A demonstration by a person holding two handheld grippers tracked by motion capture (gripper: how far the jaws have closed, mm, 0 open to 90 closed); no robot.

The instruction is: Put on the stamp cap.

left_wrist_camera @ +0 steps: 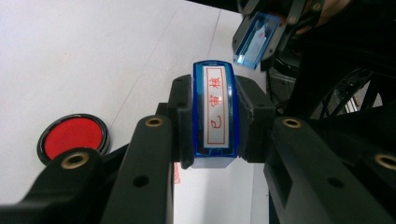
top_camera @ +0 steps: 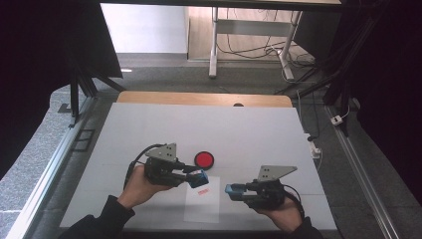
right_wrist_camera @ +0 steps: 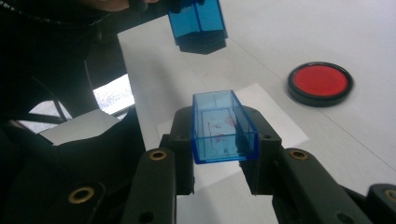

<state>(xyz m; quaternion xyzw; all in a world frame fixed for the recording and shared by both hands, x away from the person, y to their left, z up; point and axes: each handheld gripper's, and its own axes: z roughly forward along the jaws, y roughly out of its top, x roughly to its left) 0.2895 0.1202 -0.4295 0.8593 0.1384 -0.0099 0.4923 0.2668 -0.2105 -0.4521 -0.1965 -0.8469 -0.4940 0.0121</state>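
My left gripper [top_camera: 199, 178] is shut on a blue stamp [left_wrist_camera: 215, 114] whose white label carries red characters; the stamp [right_wrist_camera: 198, 21] hangs over a sheet of white paper [top_camera: 203, 200]. A red stamped mark [top_camera: 202, 191] shows on that paper just under the stamp [top_camera: 199, 179]. My right gripper [top_camera: 234, 190] is shut on the stamp's clear blue cap [right_wrist_camera: 223, 126], held open end up, off the paper's right edge. The cap [left_wrist_camera: 255, 39] also appears ahead in the left gripper view. A round red ink pad [top_camera: 203, 159] in a black case lies open on the table behind the paper.
The white table top [top_camera: 199, 129] stretches wide behind the ink pad [left_wrist_camera: 72, 136], with a wooden strip [top_camera: 204, 98] at its far edge. Metal rails run along both sides, and cables lie on the floor at the right. The ink pad [right_wrist_camera: 320, 82] lies right of the paper [right_wrist_camera: 261, 109].
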